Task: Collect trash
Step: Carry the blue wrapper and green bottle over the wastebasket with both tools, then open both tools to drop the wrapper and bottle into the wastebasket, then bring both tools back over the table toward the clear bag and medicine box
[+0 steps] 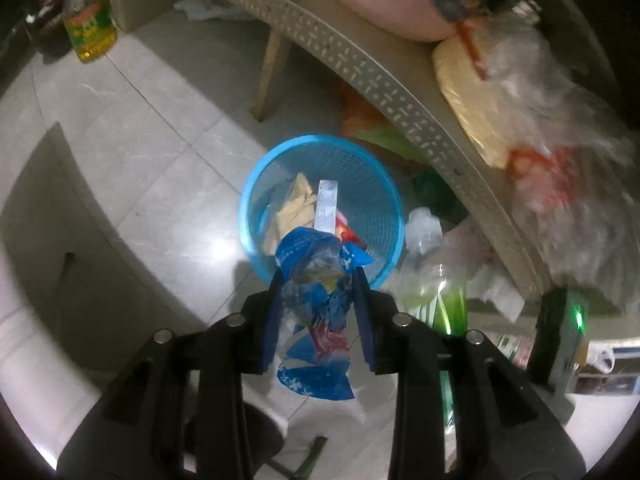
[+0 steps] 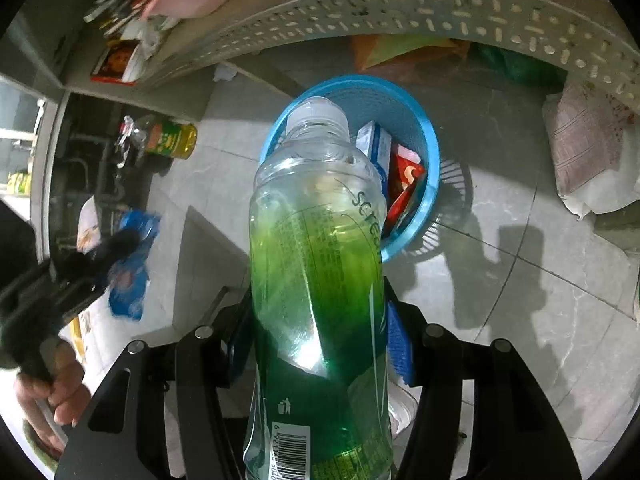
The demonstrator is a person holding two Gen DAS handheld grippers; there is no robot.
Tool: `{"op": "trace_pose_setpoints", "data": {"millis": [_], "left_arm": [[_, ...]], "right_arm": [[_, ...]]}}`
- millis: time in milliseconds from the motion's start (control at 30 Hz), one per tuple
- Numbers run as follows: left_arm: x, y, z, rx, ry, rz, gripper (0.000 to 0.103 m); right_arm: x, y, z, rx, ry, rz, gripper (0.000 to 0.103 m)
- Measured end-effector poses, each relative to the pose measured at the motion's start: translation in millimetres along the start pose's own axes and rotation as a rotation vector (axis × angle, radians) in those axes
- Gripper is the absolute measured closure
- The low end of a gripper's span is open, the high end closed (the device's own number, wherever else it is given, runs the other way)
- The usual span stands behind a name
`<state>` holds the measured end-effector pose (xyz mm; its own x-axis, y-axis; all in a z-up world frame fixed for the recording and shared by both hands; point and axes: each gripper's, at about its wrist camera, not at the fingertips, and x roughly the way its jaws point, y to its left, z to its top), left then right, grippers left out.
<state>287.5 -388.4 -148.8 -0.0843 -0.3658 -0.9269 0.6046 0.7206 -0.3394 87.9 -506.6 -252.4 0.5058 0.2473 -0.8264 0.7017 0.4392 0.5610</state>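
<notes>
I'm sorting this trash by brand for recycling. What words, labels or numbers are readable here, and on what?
"scree", cut off at the edge: on the green bottle in the right gripper.
"6" and "92...": under the bottle's barcode; further digits unclear.
Blue wrapper in the left gripper: white print, unreadable.
Oil bottle label: blurred.
White carton in the blue basket: too small.

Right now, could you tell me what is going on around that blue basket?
A person is collecting trash with two handheld tongs. The left tongs have a crumpled blue plastic wrapper between their fingers, above the near rim of the blue mesh wastebasket. The right tongs grip a clear bottle with a green label, pointed cap-first at the basket, which already holds cartons and wrappers. Neither piece is in yet.
</notes>
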Motion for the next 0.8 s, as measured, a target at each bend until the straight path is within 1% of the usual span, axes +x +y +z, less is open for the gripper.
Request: {"op": "trace_pose_setpoints", "data": {"millis": [33, 67, 100, 167, 233, 333, 400, 433, 467, 500, 567, 633, 700, 800], "left_arm": [[11.7, 0.2, 9.1, -0.004, 0.007, 0.010, 0.053], [20.2, 1.3, 15.9, -0.012, 0.013, 0.026, 0.046], [26.7, 4.0, 21.9, -0.032, 0.010, 0.052, 0.042], [29.3, 8.5, 28.6, -0.052, -0.006, 0.049, 0.041], [25.2, 11.2, 29.5, -0.057, -0.019, 0.041, 0.036], [6.4, 18.4, 24.7, -0.054, -0.051, 0.049, 0.036], [-8.7, 25.6, 21.6, -0.064, -0.074, 0.041, 0.035], [-19.3, 30.3, 17.9, -0.069, -0.088, 0.041, 0.035], [-26.9, 33.2, 14.9, -0.070, -0.096, 0.042, 0.035], [-39.1, 38.3, 10.6, -0.074, -0.111, 0.042, 0.034], [-58.6, 47.3, 4.1, -0.081, -0.135, 0.033, 0.033], [-81.9, 61.0, -9.6, -0.108, -0.154, 0.016, 0.032], [-99.4, 74.4, -24.1, -0.130, -0.170, 0.014, 0.032], [-124.7, 90.7, -47.6, -0.138, -0.207, 0.012, 0.032]], "right_arm": [[2.4, -2.8, 2.7, 0.005, 0.001, -0.004, 0.048], [3.2, -4.0, 5.2, 0.007, 0.002, -0.008, 0.048], [6.5, -4.1, 6.7, 0.006, 0.004, -0.012, 0.048], [12.3, -3.6, 14.2, -0.003, 0.014, -0.014, 0.048], [24.9, 0.5, 22.6, -0.011, 0.033, -0.018, 0.048], [49.5, 13.6, 37.0, -0.037, 0.054, -0.025, 0.048], [66.4, 24.0, 48.7, -0.044, 0.071, -0.022, 0.047], [76.8, 32.4, 56.6, -0.058, 0.073, -0.019, 0.046], [85.3, 39.5, 62.8, -0.076, 0.076, -0.018, 0.040], [92.6, 44.9, 67.9, -0.083, 0.078, -0.017, 0.038], [101.4, 51.7, 75.2, -0.079, 0.065, -0.037, 0.036], [100.0, 56.1, 71.5, -0.073, 0.049, -0.039, 0.036], [94.1, 56.5, 63.2, -0.068, 0.044, -0.014, 0.036], [79.5, 52.3, 44.7, -0.093, 0.030, -0.023, 0.036]]}}
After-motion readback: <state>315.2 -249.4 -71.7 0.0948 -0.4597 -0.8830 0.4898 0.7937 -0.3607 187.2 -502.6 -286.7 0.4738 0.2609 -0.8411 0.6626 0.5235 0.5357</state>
